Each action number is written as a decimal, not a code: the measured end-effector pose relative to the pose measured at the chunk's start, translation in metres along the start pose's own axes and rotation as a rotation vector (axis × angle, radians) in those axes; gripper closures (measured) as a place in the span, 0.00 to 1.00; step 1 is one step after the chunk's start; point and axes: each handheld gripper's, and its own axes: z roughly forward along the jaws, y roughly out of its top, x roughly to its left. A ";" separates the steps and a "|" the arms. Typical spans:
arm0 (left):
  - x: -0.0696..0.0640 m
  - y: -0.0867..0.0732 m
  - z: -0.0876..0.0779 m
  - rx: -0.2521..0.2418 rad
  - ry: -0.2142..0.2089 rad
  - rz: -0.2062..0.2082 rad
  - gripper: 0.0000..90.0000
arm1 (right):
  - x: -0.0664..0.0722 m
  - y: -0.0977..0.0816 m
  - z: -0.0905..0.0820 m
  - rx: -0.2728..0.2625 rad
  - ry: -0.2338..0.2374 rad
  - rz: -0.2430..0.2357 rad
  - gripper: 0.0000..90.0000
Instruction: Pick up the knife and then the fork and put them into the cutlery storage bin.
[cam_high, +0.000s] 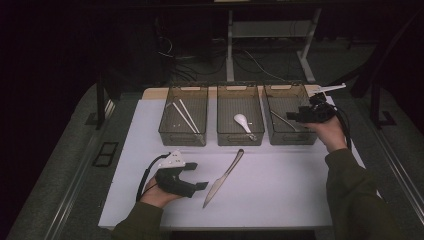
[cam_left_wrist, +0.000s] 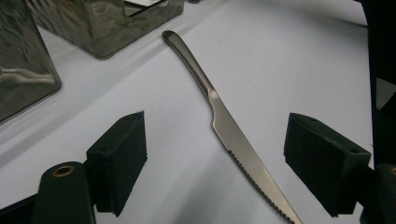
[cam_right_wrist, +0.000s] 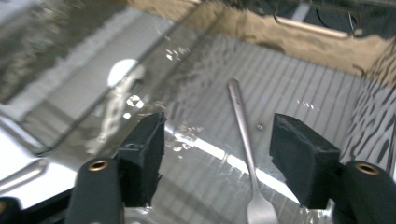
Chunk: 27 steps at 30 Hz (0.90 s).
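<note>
A steel knife (cam_high: 224, 177) lies on the white mat (cam_high: 280, 195), handle toward the bins, serrated blade toward me. My left gripper (cam_high: 197, 175) rests open beside the blade. In the left gripper view the knife (cam_left_wrist: 223, 125) runs up between the spread jaws of the left gripper (cam_left_wrist: 215, 140), untouched. My right gripper (cam_high: 291, 116) hovers open at the right bin (cam_high: 294, 140), above a fork (cam_high: 283, 120). In the right gripper view the fork (cam_right_wrist: 244, 140) lies flat on the bin floor between the open jaws of the right gripper (cam_right_wrist: 217, 135).
Three clear bins stand in a row at the back of the mat. The left bin (cam_high: 181, 139) holds chopsticks (cam_high: 184, 116). The middle bin (cam_high: 240, 140) holds a white spoon (cam_high: 242, 120). Bin walls (cam_left_wrist: 105, 25) stand close beyond the knife's handle. Dark floor surrounds the table.
</note>
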 end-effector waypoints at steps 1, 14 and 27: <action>0.000 0.000 0.000 0.000 0.002 0.000 0.23 | 0.002 -0.001 -0.004 -0.012 0.009 -0.006 0.34; 0.000 0.000 -0.001 0.020 0.016 -0.005 0.40 | 0.045 -0.042 -0.041 -0.106 0.079 -0.120 0.26; -0.003 0.001 -0.003 0.058 -0.017 0.007 0.83 | 0.071 -0.093 -0.054 -0.108 0.135 -0.142 0.22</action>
